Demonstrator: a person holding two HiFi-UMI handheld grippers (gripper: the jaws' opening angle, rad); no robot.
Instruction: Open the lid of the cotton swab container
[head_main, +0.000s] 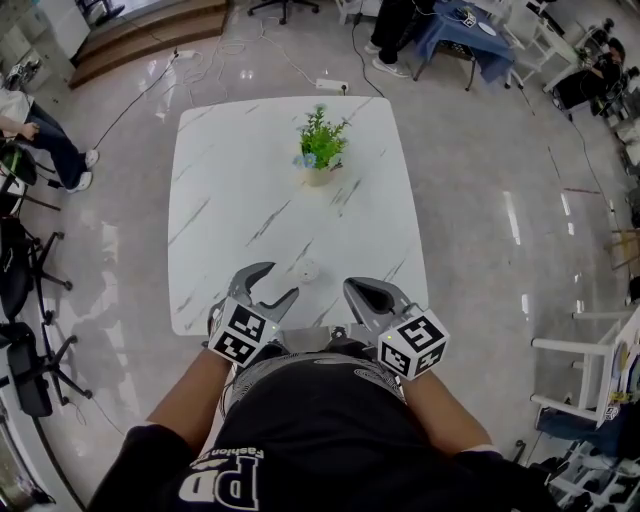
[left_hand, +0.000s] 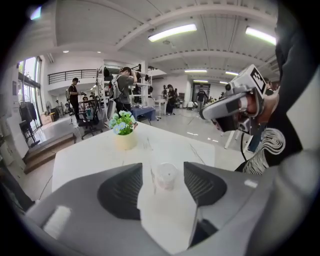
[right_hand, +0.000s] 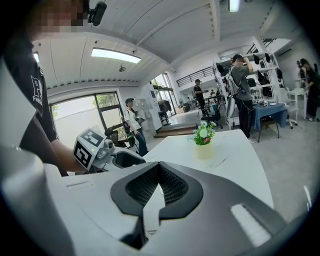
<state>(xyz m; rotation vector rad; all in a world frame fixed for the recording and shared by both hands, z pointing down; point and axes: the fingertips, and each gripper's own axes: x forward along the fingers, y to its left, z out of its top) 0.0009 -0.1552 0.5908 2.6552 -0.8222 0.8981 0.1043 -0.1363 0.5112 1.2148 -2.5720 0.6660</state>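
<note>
The cotton swab container (head_main: 308, 269), a small clear round tub with a white lid, stands on the white marble table (head_main: 225, 190) near its front edge. In the left gripper view the container (left_hand: 165, 176) sits a short way ahead, framed by the gap between the jaws. My left gripper (head_main: 278, 283) is open just left of and nearer than the tub, with nothing touching its pads. My right gripper (head_main: 358, 289) is shut and empty, to the right of the tub above the table's front edge. The left gripper (left_hand: 160, 186) and the right gripper (right_hand: 159, 170) show the same states in their own views.
A small potted plant (head_main: 320, 148) with green leaves and blue flowers stands at the far middle of the table. Chairs (head_main: 30, 300) and people sit or stand around the room beyond the table. Cables lie on the glossy floor behind it.
</note>
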